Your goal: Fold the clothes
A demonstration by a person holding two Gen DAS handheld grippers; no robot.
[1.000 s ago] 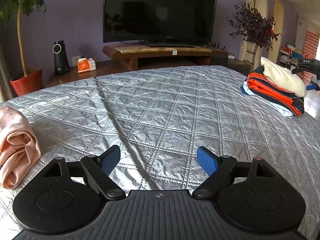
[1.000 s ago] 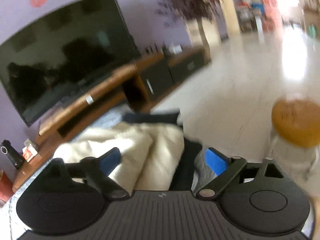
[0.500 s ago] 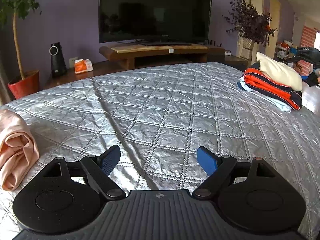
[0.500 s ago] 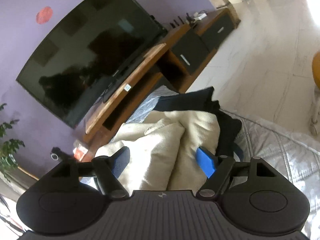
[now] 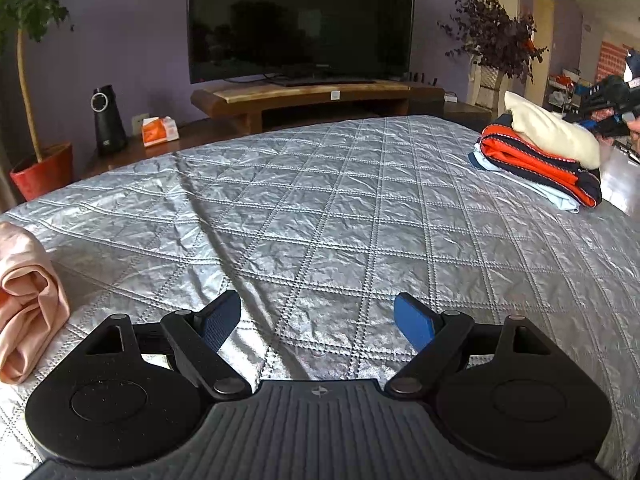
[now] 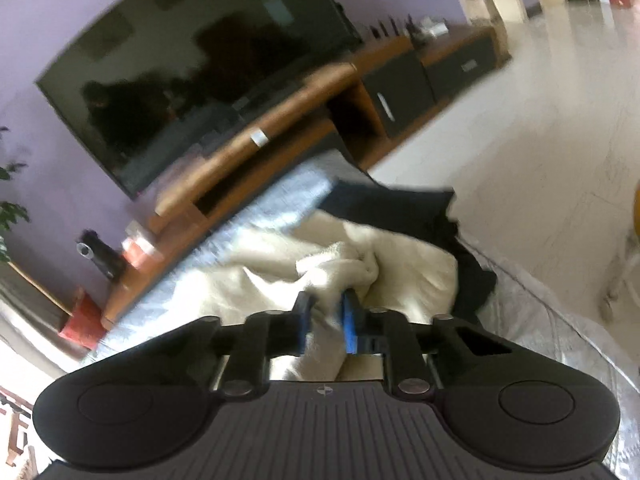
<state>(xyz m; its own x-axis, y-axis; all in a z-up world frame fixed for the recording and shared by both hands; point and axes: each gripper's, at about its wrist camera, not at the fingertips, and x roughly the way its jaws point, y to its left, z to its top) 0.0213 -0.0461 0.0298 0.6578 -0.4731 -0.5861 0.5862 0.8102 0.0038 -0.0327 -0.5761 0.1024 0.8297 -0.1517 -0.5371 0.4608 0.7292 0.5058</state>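
A cream fleece garment (image 6: pixel 352 264) tops a stack of folded clothes (image 5: pixel 536 164) at the bed's far right edge; below it lie an orange-and-navy piece and a pale blue one. My right gripper (image 6: pixel 326 318) is shut on a fold of the cream garment (image 5: pixel 548 132), and it shows in the left wrist view as a dark shape (image 5: pixel 608 108) at the stack. My left gripper (image 5: pixel 318 320) hovers open and empty over the grey quilted bedspread (image 5: pixel 320 216). A peach garment (image 5: pixel 28 300) lies bunched at the bed's left edge.
Beyond the bed stand a wooden TV bench (image 5: pixel 312 96) with a large TV (image 5: pixel 300 20), a black speaker (image 5: pixel 108 120), a tissue box (image 5: pixel 160 130), a potted tree (image 5: pixel 40 168) and a dried-flower plant (image 5: pixel 492 40). Glossy floor (image 6: pixel 540 120) lies right of the bed.
My right gripper closed from open onto a fold of the cream garment on top of the stack. My left gripper stayed open, its view drifting slightly.
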